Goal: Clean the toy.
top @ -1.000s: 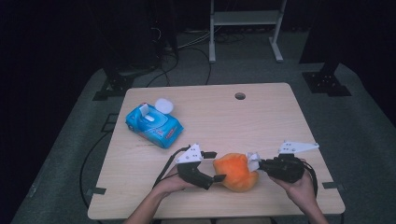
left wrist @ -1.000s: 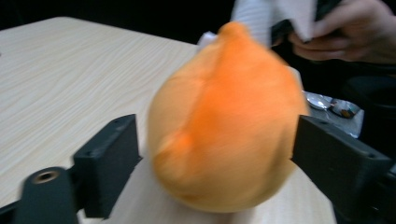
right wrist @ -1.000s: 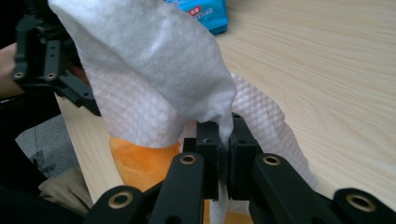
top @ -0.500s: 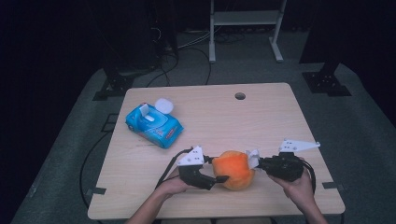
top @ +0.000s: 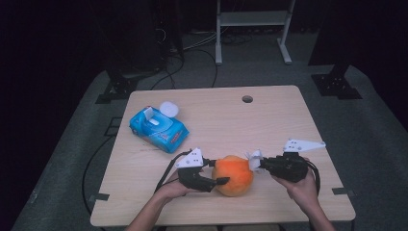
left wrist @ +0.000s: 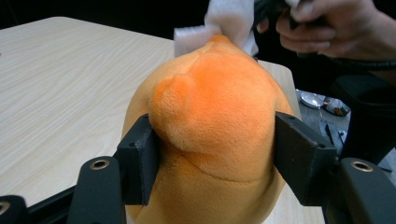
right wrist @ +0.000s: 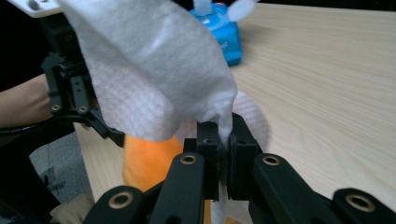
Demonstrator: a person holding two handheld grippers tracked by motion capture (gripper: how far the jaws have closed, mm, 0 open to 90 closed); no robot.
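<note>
Pale wood table (top: 288,120), dark room behind. Lower centre of high view: orange plush (top: 233,174), near the front edge. Left gripper (left wrist: 215,154) has just been closing, pads now pressing plush's sides w/ fabric bulging betw. them. Right gripper (right wrist: 223,140) clamped tight on a white wipe (right wrist: 149,70), touching plush's top. Tip: hold plush steady, wipe w/ light strokes. Blue wipe pack (top: 159,127) farther, upper left.

Light wood table (top: 288,120), grey carpet floor (top: 375,139), white metal stand (top: 252,21) beyond; dark room.
</note>
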